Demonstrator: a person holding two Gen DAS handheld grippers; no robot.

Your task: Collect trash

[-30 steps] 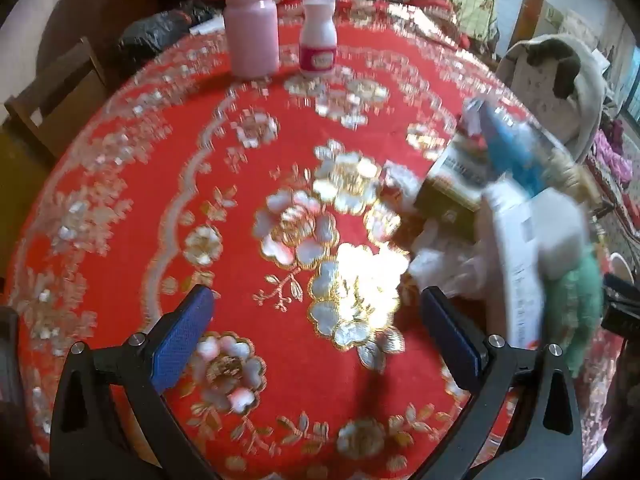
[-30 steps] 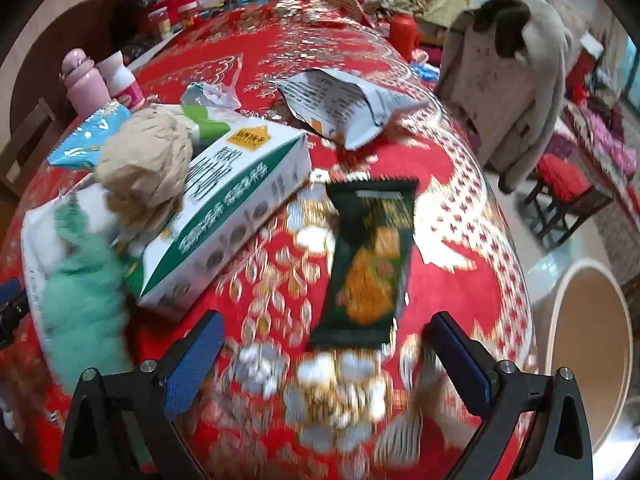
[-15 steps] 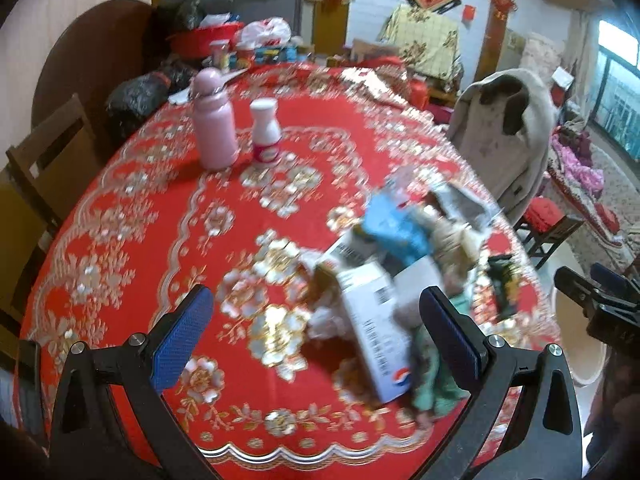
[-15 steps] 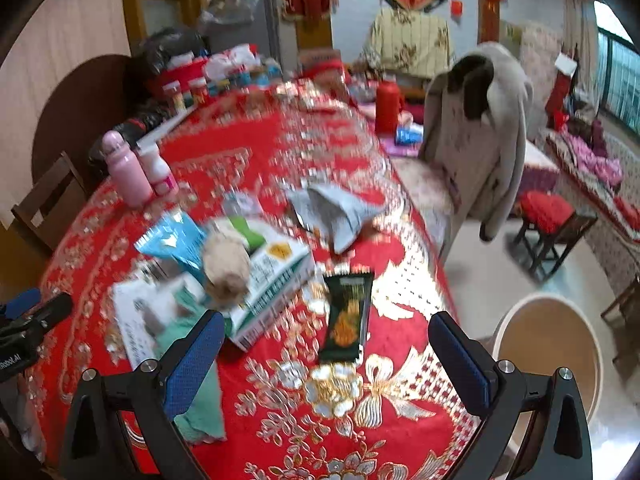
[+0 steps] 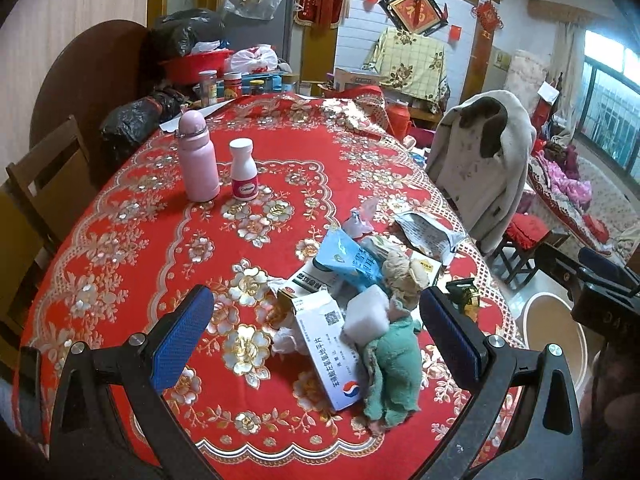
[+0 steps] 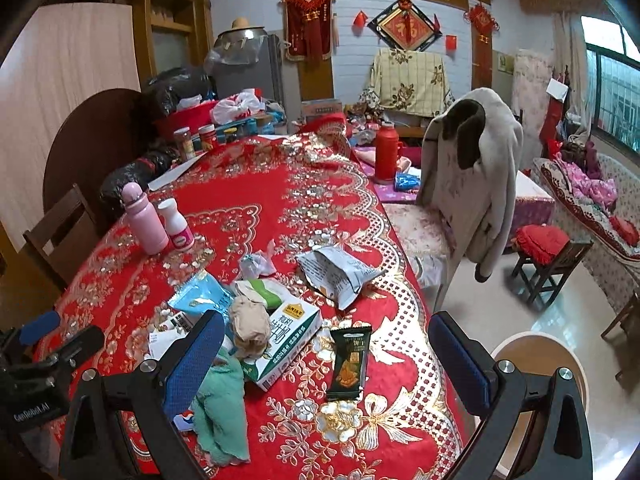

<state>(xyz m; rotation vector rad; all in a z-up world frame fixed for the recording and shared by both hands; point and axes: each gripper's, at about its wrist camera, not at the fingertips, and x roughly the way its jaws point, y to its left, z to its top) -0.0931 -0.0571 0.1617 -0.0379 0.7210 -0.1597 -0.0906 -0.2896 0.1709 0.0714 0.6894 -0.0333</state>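
Centrally, trash pile [image 5: 352, 300] sits near the right edge of the red tabletop [image 5: 160, 240]: white carton [image 5: 324, 344], blue wrapper [image 5: 348, 260], brown paper wad [image 6: 250, 326], green rag [image 6: 220, 404] touching; dark snack packet [image 6: 349, 362] just beside. Left hand-held gripper [image 5: 314, 338] and right hand-held gripper [image 6: 326, 356] hover above, both spread wide, holding nothing. Bin [image 6: 560, 360] on floor beside the tabletop's edge.

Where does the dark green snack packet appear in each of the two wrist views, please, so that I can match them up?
Left wrist view: the dark green snack packet is at the right, near the table edge, partly hidden behind the right finger.
Right wrist view: it lies flat at lower centre, between the two fingers.
Shared landmark: the pink bottle, standing beside a white bottle.
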